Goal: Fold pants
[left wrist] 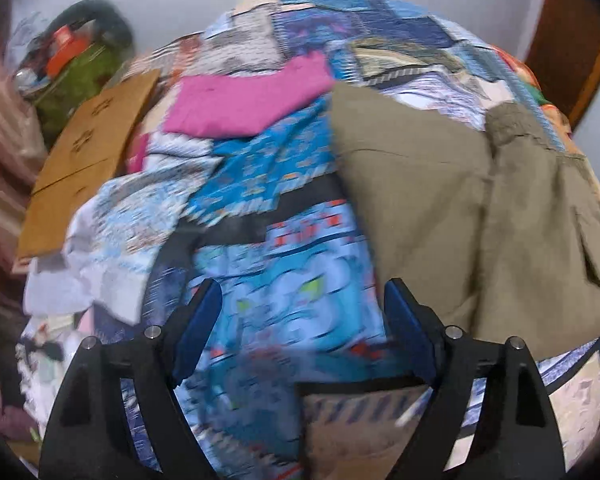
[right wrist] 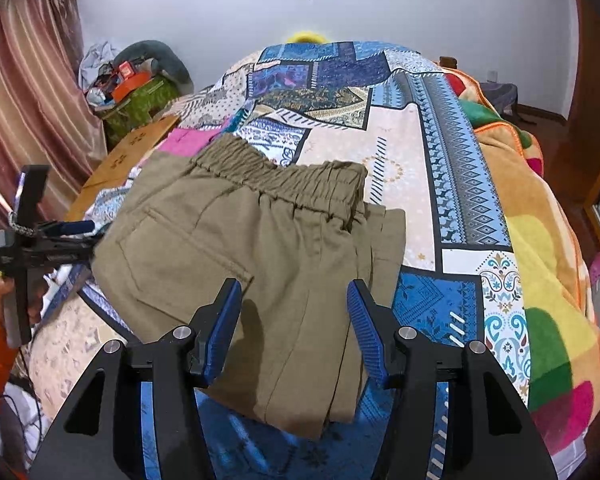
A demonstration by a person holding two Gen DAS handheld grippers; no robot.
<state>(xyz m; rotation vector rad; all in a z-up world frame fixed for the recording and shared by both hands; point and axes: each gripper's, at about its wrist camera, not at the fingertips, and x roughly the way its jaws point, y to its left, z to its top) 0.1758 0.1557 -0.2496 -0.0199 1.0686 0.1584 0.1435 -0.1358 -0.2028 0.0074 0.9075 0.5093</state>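
Note:
Olive khaki pants (right wrist: 268, 260) lie folded in a compact stack on the patterned bedspread (right wrist: 420, 184), elastic waistband toward the far side. My right gripper (right wrist: 294, 292) is open and empty, hovering just above the near part of the pants. In the left wrist view the pants (left wrist: 460, 208) lie to the right; my left gripper (left wrist: 302, 292) is open and empty over the bedspread (left wrist: 284, 248), left of the pants. The left gripper also shows in the right wrist view (right wrist: 76, 228) at the pants' left edge, seen from the side.
A folded pink garment (left wrist: 244, 104) and a flat cardboard piece (left wrist: 88, 168) lie at the bed's far left. A cluttered green box (right wrist: 140, 100) and a curtain (right wrist: 28, 100) stand left of the bed. A colourful blanket (right wrist: 548, 280) covers the bed's right side.

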